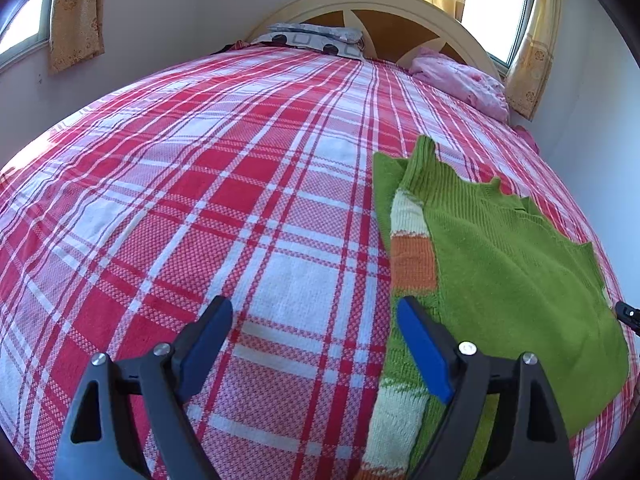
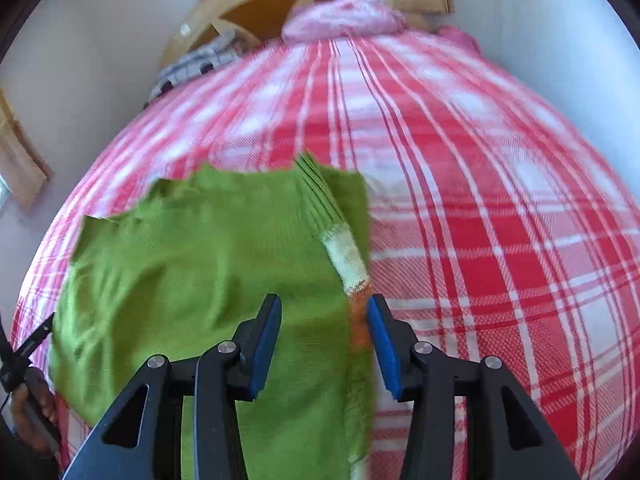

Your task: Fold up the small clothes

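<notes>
A small green knit sweater [image 1: 504,256] with a white and orange striped sleeve [image 1: 412,256] lies flat on the red plaid bed cover [image 1: 224,184]. The sleeve is folded in over the body. My left gripper [image 1: 316,316] is open and empty, above the sweater's left edge. In the right wrist view the sweater [image 2: 208,256] lies under my right gripper [image 2: 324,316], which is open and empty above its right edge, by the striped sleeve [image 2: 348,260]. This view is blurred.
A patterned pillow [image 1: 316,38] and a pink bundle of cloth [image 1: 464,78] lie at the curved wooden headboard [image 1: 392,12]. White walls close in on both sides of the bed. The other hand-held gripper shows at the left edge of the right wrist view [image 2: 24,360].
</notes>
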